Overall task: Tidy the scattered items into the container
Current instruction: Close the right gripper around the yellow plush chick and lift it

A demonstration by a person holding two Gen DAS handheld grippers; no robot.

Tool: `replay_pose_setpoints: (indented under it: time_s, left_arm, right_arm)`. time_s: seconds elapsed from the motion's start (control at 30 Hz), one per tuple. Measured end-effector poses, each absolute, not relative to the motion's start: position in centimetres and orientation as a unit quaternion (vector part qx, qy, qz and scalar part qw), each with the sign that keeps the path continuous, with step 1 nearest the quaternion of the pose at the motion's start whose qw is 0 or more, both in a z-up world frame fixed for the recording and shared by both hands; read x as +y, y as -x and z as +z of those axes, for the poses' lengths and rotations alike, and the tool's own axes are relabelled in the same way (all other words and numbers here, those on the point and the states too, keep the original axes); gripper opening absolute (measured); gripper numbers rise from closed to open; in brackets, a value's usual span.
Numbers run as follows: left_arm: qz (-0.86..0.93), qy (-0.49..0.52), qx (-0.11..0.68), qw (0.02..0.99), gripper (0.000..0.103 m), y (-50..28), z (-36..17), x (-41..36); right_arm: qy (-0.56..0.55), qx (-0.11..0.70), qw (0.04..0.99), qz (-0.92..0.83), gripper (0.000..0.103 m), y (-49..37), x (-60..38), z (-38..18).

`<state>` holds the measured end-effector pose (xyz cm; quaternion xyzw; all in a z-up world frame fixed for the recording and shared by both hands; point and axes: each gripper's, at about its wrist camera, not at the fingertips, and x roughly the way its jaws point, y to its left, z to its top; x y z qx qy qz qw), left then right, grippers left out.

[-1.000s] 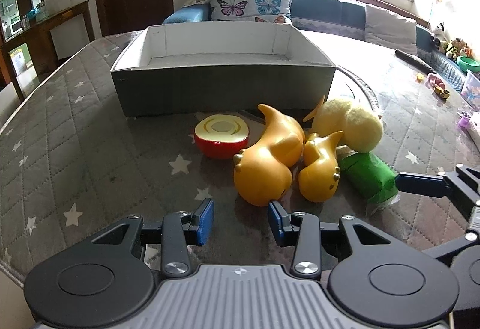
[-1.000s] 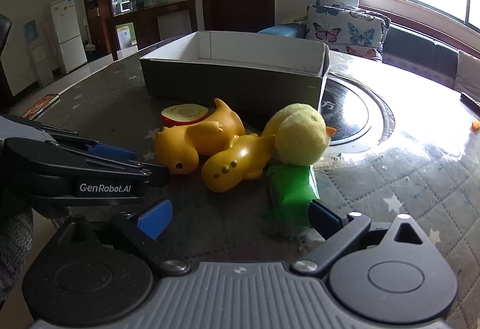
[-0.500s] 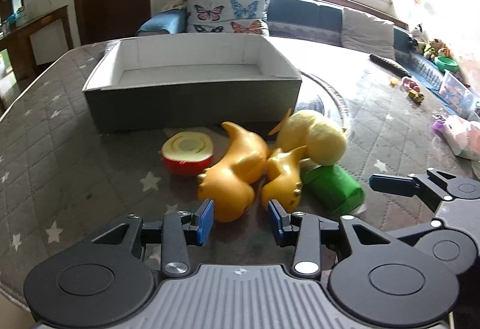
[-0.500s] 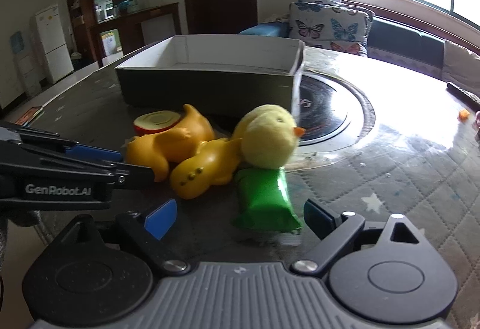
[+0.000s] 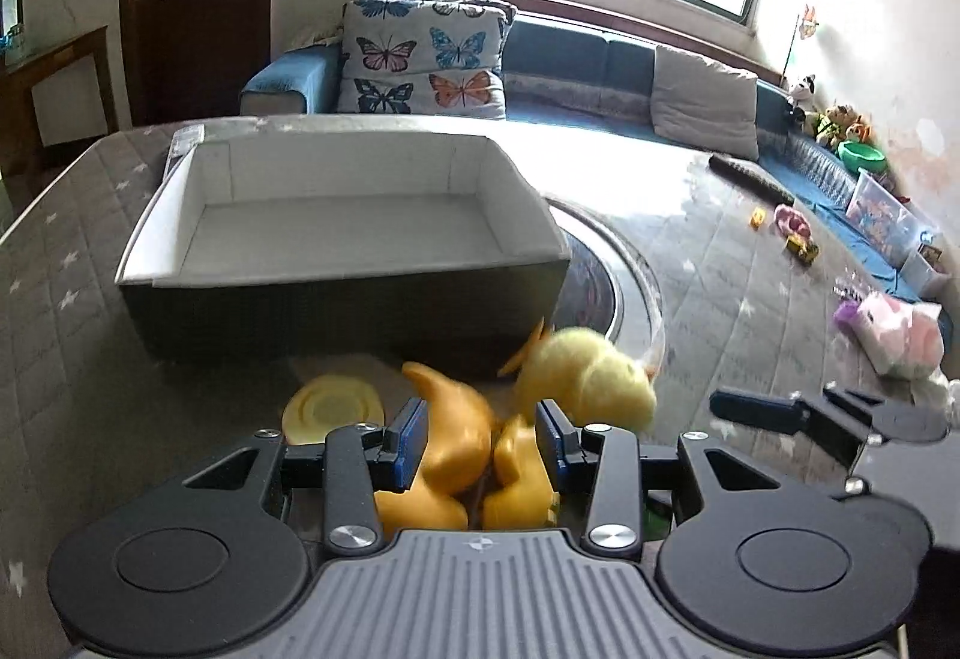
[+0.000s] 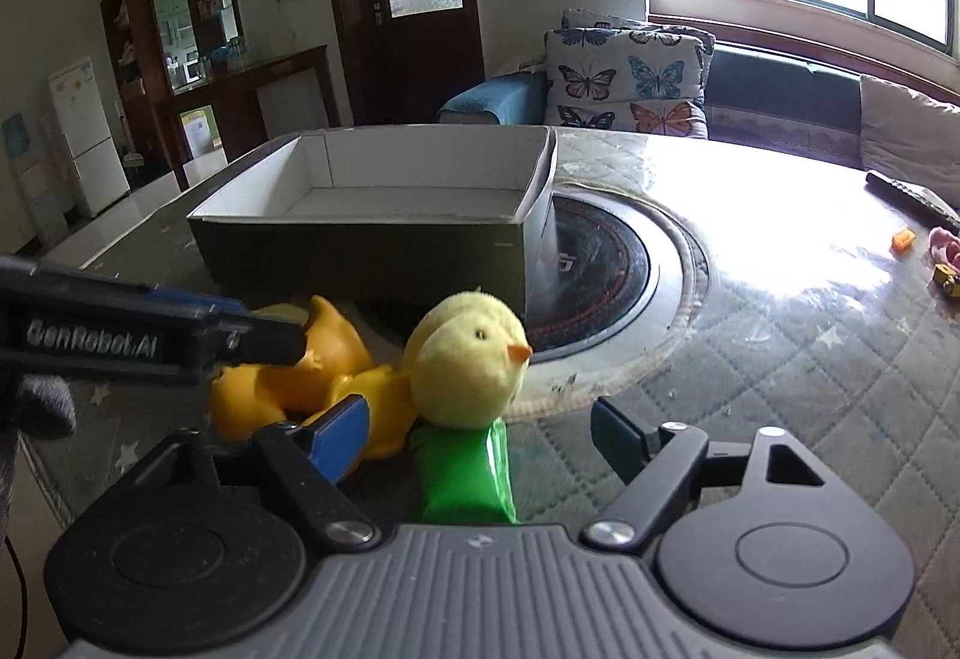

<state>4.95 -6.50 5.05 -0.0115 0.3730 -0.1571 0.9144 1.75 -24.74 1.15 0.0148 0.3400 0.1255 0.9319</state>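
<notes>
Straddling 2 orange ducks [image 5: 462, 449] now, the left hand-held gripper [image 5: 480, 440] gapes; right hand-held gripper [image 6: 480, 434], unclamped, has narrowed.

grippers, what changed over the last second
The left gripper moved in so its jaws now flank the two orange rubber ducks; the right gripper advanced over the green packet, jaws just closing, not gripping. The box, plush chick and toys stayed put.
</notes>
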Motion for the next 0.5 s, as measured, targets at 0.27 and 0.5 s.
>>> replay_pose_setpoints:
  time_s: [0.27, 0.5]
  left_arm:
    - [-0.203, 0.039, 0.387, 0.899, 0.042, -8.4, 5.4, -7.2]
    - [-0.245, 0.07, 0.428, 0.867, 0.043, -10.9, 4.2, -7.6]
  right_arm:
    - [-0.021, 0.345, 0.929, 0.129, 0.071, -3.6, -24.6, 1.0]
    - [-0.03, 0.36, 0.923, 0.136, 0.064, -4.9, -24.7, 0.3]
